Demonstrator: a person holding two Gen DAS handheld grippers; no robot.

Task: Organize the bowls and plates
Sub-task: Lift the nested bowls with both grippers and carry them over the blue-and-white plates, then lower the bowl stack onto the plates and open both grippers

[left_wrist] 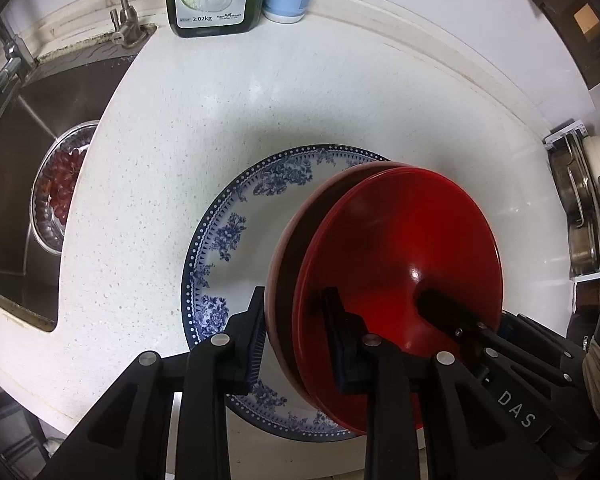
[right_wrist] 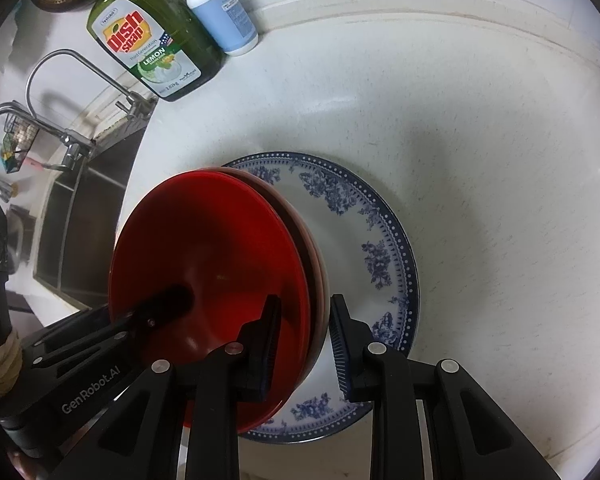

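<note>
so both tools, the left tool (left_wrist: 294,332) and right tool (right_wrist: 306,340), are each clamped on opposite rims of the stacked red bowls (left_wrist: 400,248) sitting over the blue-patterned plate (left_wrist: 236,240) on the desk (left_wrist: 220,120), so stacking looks nearly done, just letting go left.

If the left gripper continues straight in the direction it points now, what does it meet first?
Probably the blue-and-white plate directly beneath. The left gripper points steeply down, clamped on the red bowls' rim, so the bowls would likely touch first.
</note>
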